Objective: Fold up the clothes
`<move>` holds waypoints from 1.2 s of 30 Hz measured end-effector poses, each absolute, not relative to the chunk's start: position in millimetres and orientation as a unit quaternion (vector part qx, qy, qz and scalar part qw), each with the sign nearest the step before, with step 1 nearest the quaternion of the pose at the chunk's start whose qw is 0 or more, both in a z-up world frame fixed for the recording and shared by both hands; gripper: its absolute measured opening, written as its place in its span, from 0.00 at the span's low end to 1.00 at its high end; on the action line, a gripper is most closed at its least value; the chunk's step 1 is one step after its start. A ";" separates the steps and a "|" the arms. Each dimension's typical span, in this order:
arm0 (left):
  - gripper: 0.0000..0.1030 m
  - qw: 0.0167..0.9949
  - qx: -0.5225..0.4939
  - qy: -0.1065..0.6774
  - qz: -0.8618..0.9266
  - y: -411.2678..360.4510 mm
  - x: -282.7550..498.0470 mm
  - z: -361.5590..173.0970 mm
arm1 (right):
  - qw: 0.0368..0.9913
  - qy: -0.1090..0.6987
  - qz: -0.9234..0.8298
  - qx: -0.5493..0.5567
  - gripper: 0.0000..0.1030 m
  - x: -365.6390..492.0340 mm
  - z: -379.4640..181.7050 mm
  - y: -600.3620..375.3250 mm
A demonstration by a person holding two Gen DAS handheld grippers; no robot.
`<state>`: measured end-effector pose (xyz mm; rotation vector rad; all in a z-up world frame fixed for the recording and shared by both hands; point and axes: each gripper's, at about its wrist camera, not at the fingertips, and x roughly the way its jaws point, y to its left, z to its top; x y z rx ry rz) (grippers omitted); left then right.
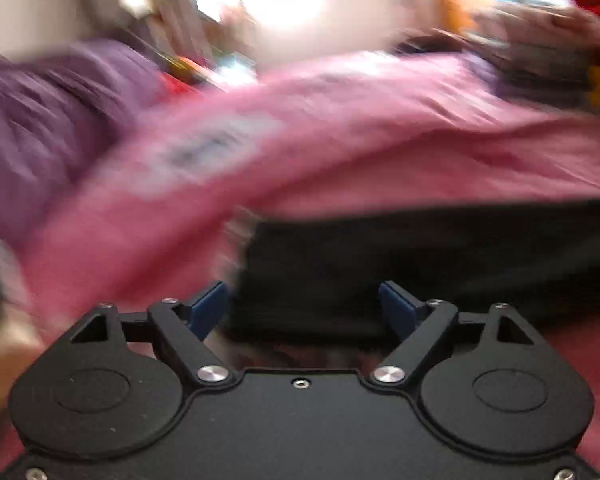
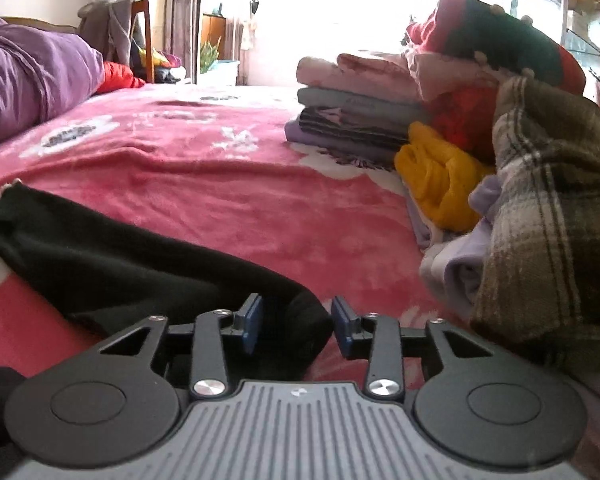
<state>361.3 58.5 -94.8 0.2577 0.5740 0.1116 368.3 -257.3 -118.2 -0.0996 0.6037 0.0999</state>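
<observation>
A pink floral blanket [image 2: 204,184] covers the bed, with a purple quilt [image 2: 32,76] bunched at its far left and, along the right side, a stack of folded clothes [image 2: 356,120] beside a loose heap topped by a plaid garment [image 2: 556,208] and a yellow one [image 2: 440,184]. The black garment [image 2: 112,256] awaiting folding lies flat across the near blanket, its long axis running left to right between the two tools. In the right wrist view its rounded end sits directly between the parted blue pads of the right gripper [image 2: 296,326], jaws spread on either side of the cloth and not yet pinched; the far cuff trails off to the left. The left gripper [image 1: 304,312], also spread wide, faces the garment's squared black edge [image 1: 420,264] just ahead of its pads, apparently not gripping it. Only the right view, which is sharp, shows the folded stack clearly; the left view is smeared by motion blur, so contact there cannot be judged
</observation>
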 end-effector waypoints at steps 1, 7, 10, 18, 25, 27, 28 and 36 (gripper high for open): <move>0.80 0.951 0.126 0.280 0.041 57.2 358.8 -88.5 | 0.953 0.297 0.051 -0.043 0.37 367.5 -117.1 -259.3; 0.80 0.938 -0.030 0.325 -0.117 75.5 314.1 -64.7 | 0.954 0.290 0.077 0.005 0.40 336.8 -103.0 -274.4; 0.79 0.911 -0.138 0.361 -0.146 89.6 280.1 -73.4 | 0.948 0.300 0.095 0.052 0.43 315.4 -101.1 -286.6; 0.72 0.824 -0.341 0.419 -0.173 89.9 200.2 -116.3 | 0.925 0.331 0.101 0.157 0.52 254.9 -112.3 -302.6; 0.32 0.802 -0.391 0.418 -0.171 72.5 206.2 -116.5 | 0.885 0.346 0.115 0.288 0.50 242.3 -137.4 -307.8; 0.27 0.793 -0.406 0.420 -0.172 67.4 208.4 -123.4 | 0.887 0.345 0.110 0.286 0.46 245.1 -139.8 -303.3; 0.17 0.789 -0.415 0.421 -0.169 65.1 208.4 -129.0 | 0.888 0.345 0.109 0.284 0.45 246.4 -140.8 -301.0; 0.02 0.874 -0.293 0.339 -0.184 53.9 209.1 -79.6 | 0.900 0.331 0.109 0.263 0.23 248.6 -140.3 -295.8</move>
